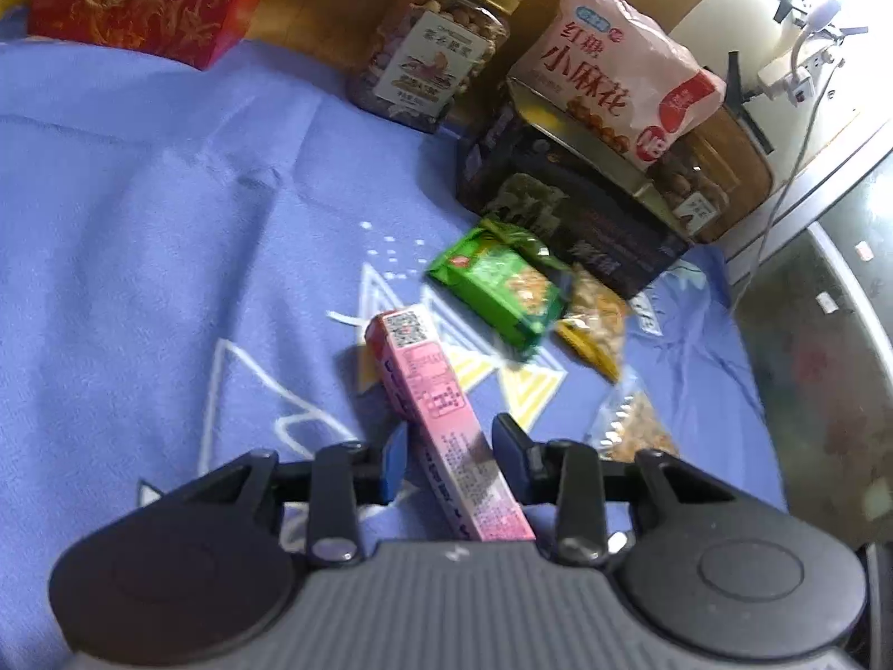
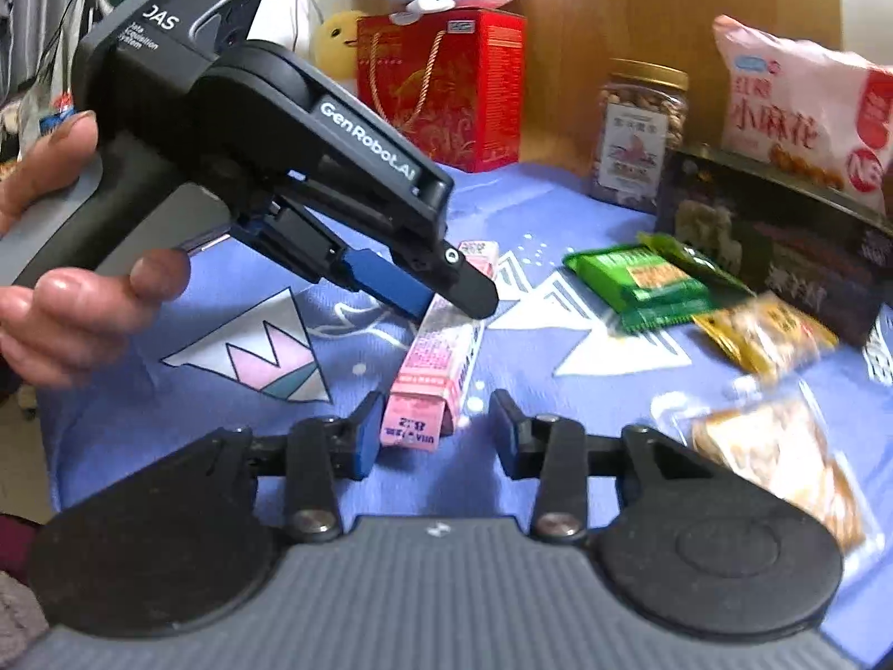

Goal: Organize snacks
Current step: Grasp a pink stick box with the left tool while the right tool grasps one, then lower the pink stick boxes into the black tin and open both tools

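Note:
A long pink snack box [image 1: 441,407] lies on the blue cloth [image 1: 139,223], running away from me in the left wrist view. My left gripper [image 1: 452,452] has both pads against its sides and is shut on it. Seen from the right wrist, the same left gripper [image 2: 455,304] clamps the middle of the pink box [image 2: 441,357], with a person's hand [image 2: 56,290] on its handle. My right gripper [image 2: 435,419] stands open around the box's near end, its left pad next to the box and a gap on the right.
A green packet [image 2: 636,279], a yellow packet [image 2: 764,335] and a clear packet [image 2: 781,458] lie to the right. Behind them stands a black box [image 2: 781,245] with a pink bag [image 2: 803,111] on it, a nut jar [image 2: 636,134] and a red gift bag [image 2: 446,89].

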A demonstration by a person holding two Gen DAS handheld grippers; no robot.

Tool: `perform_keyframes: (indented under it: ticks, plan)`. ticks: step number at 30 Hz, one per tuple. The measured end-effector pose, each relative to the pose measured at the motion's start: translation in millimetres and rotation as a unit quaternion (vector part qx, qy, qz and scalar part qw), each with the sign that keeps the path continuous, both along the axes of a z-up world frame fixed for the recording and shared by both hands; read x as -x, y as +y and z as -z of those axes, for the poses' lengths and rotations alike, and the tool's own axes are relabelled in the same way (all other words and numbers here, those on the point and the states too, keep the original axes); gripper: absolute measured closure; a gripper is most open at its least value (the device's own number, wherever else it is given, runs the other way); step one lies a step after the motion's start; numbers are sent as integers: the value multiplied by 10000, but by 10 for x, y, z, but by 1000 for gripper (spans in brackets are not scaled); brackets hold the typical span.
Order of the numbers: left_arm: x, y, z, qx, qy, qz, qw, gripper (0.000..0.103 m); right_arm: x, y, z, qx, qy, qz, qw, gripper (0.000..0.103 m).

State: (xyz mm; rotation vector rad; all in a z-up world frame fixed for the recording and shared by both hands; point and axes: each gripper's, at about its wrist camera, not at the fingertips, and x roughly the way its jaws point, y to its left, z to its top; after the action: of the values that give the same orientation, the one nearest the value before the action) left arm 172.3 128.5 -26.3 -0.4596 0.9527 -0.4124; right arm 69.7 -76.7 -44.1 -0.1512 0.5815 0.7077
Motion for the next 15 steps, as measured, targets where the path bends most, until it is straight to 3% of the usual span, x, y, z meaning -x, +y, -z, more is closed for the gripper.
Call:
perform_keyframes:
  ticks: [8,12,15]
  plan:
    - [-132,-311,-525,-52,-654,287,9974,71,81,-164,-244,0,-1051,431,9935,75]
    - [-378,-528,-800,-63,-987,445,9941,71,-100,-290,-413,103,-1553,680,9855,76]
    - [-633,-697,-924,-66,-1099,521,9926,71,-338,-410,-505,102,-1690,869,9817,76]
